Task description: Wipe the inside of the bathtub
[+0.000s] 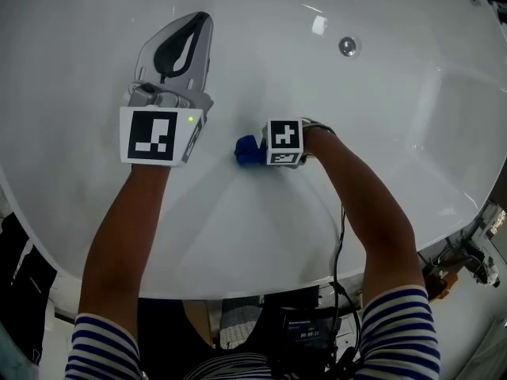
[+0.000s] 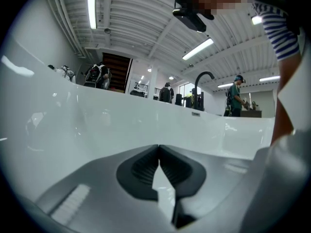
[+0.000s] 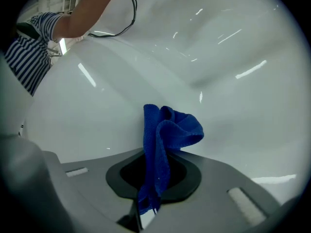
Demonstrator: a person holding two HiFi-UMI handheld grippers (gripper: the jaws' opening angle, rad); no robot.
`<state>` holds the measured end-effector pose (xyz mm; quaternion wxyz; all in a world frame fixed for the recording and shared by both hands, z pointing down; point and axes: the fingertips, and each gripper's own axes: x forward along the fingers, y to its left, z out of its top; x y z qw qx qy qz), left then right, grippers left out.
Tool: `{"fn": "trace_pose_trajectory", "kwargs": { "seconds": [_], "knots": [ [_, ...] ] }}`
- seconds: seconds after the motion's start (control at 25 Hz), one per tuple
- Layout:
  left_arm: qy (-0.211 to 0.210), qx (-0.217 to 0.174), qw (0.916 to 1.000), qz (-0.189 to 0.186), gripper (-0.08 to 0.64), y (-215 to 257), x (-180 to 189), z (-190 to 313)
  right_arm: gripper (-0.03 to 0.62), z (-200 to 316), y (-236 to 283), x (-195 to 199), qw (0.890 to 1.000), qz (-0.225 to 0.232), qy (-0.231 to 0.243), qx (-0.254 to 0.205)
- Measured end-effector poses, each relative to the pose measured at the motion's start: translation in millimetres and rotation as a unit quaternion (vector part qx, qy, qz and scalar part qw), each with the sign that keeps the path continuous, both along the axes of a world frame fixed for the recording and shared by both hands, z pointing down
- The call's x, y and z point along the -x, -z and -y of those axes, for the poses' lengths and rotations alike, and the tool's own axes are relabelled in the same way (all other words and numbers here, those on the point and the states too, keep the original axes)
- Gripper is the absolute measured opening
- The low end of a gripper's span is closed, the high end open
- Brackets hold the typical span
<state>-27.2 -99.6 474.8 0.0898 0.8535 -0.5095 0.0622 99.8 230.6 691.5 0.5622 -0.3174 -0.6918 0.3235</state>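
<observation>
Head view has the right claw (image 1: 252, 152) low on the curved inner wall of the bathtub (image 1: 261, 244), clamped on a blue cloth (image 1: 245, 150) that sits against the white surface. In the right gripper view the jaws are shut on the cloth's lower fold, and its bunched upper part stands out past the tips toward the wall. I judge it is gripped this way so that the soft bunch, not the hard jaws, meets the enamel.

The left claw (image 1: 194, 34) is held further into the tub. Its jaws are together at the tips with nothing between them, and it looks parked away from the cloth.

A drain (image 1: 348, 47) sits toward the far end, well apart from the cloth. A cable (image 1: 341, 236) runs along the right forearm and over the near rim, where it might drag. Beyond the far rim, the left gripper view shows a dark curved tap (image 2: 201, 84) and people (image 2: 236, 96) standing in the room. Nothing lies on the tub's surface around the cloth.
</observation>
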Motion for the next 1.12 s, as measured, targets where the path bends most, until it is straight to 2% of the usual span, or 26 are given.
{"fn": "trace_pose_trajectory", "kwargs": {
  "seconds": [0.2, 0.76, 0.92, 1.04, 1.12],
  "knots": [
    [-0.001, -0.012, 0.9999, -0.005, 0.002, 58, -2, -7, 0.046, -12, 62, 0, 0.999, -0.004, -0.001, 0.042],
    [0.010, -0.022, 0.9997, -0.009, 0.002, 217, 8, -31, 0.046, -50, 236, -5, 0.997, 0.006, 0.000, 0.074],
    [0.017, -0.028, 0.9994, -0.010, 0.003, 263, 17, -37, 0.046, -44, 286, -2, 0.998, 0.020, -0.023, 0.050],
    [0.024, -0.025, 0.9993, -0.011, 0.002, 297, 23, -47, 0.046, -26, 327, 3, 0.997, 0.039, -0.072, 0.014],
    [0.031, -0.021, 0.9992, -0.013, 0.002, 317, 28, -56, 0.046, -12, 357, 9, 0.991, 0.059, -0.120, -0.017]
  ]
}}
